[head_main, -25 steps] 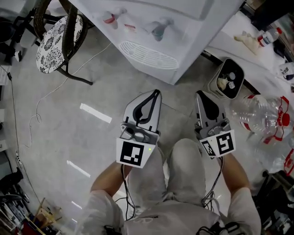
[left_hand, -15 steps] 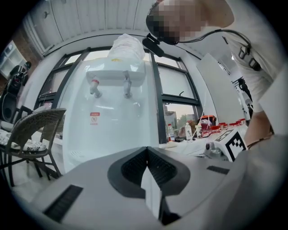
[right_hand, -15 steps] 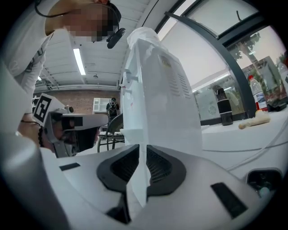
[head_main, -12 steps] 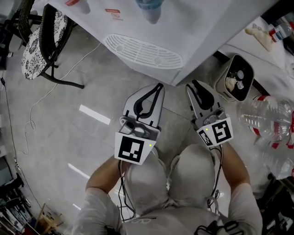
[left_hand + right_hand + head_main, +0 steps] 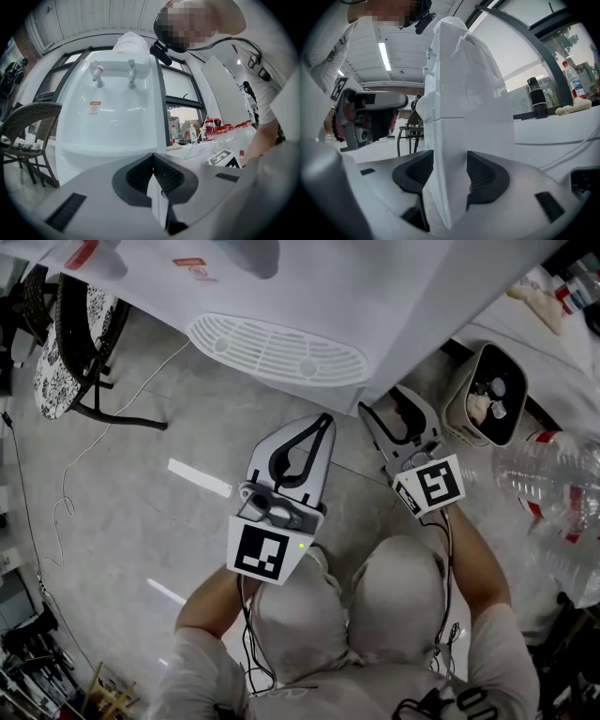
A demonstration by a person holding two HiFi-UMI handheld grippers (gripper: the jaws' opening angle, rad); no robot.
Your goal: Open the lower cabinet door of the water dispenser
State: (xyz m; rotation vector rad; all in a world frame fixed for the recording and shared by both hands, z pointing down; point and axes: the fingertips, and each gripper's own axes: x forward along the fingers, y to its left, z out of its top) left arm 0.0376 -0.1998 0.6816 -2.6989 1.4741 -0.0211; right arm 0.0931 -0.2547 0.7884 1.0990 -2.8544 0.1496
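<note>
The white water dispenser [image 5: 375, 296] fills the top of the head view, its oval drip grille [image 5: 281, 348] facing down at me. My left gripper [image 5: 323, 420] is shut with nothing in it, pointing at the dispenser's lower front [image 5: 93, 159] just below the drip ledge. My right gripper [image 5: 392, 404] is at the dispenser's front right corner and its jaws are opening. In the right gripper view that vertical corner edge [image 5: 445, 187] stands between the two pads of the right gripper [image 5: 450, 168], and neither pad presses on it.
A chair with a patterned cushion [image 5: 56, 343] stands to the left, with a thin cable [image 5: 56, 502] trailing over the grey floor. A small bin with rubbish [image 5: 487, 395] and large clear water bottles [image 5: 553, 484] crowd the right. The person's knees are just behind both grippers.
Both grippers have dropped and come closer to the dispenser's base. The right gripper's jaws went from shut to wide apart around the corner edge. The left jaws stayed shut.
</note>
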